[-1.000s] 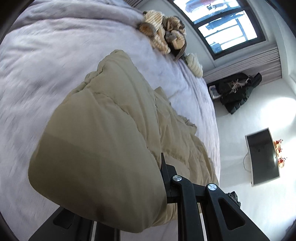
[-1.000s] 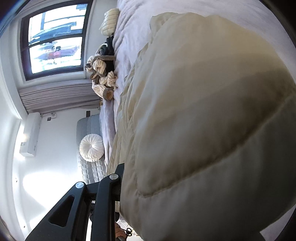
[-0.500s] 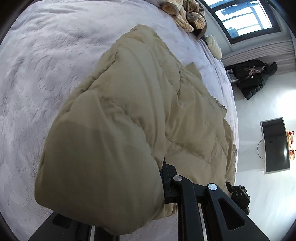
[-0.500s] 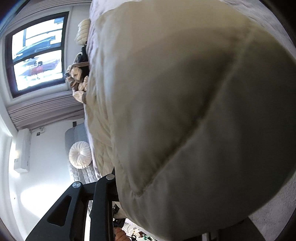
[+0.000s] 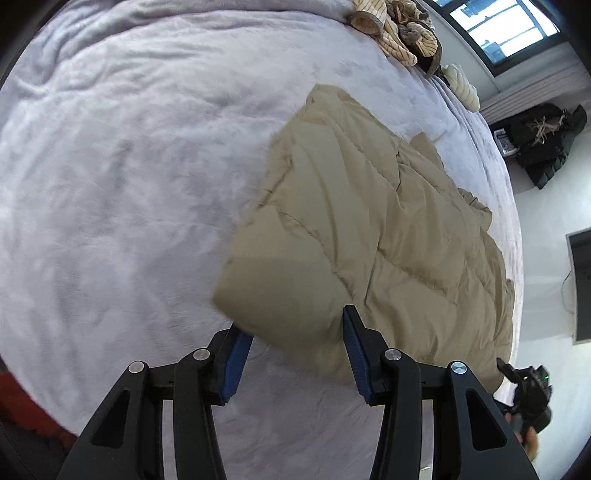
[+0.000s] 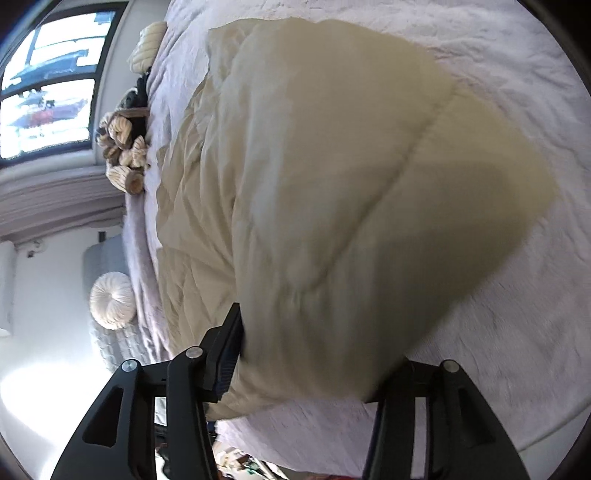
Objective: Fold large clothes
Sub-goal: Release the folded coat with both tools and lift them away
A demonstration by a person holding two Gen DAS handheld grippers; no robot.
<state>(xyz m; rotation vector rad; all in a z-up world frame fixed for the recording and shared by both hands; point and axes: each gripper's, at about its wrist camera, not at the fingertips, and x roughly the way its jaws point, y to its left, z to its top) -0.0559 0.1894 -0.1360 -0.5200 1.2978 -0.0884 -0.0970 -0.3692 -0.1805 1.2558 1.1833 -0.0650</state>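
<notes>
Left wrist view, left to right: pale lilac bedspread [image 5: 122, 177] filling most of the frame, rumpled, blurred towards the near edge. Beige quilted coat [image 5: 369, 236] spread on it right of centre, running from the near fingers up towards the far right, one layer folded over another. Left gripper [image 5: 293, 347] at the bottom, black with blue pads [image 5: 236, 356], jaws apart and opening; near corner of the coat bulging between them, touching the right pad, barely at the left one. Pile of cream striped cushions [image 5: 395, 29] at the top of the bed, window [image 5: 506, 33] beyond. Dark bag [image 5: 543, 140] on the white floor at far right, screen [image 5: 581, 284] at the right edge. Other tool, dark, with part of a hand, at lower right [image 5: 528, 398].

Right wrist view, left to right: window at upper left, grey curtain [image 6: 55, 199] beneath it, round white cushion [image 6: 110, 299] on a grey seat. Cushions piled at the bed's edge. Coat filling the centre, puffed, blurred, its near fold lying on the bedspread. Right gripper [image 6: 303, 373] at the bottom, jaws wide and opening; coat edge between them, against the left finger [image 6: 225, 350], right pad hidden behind the fabric, so contact there impossible to tell. Bedspread at right and along the bottom.
</notes>
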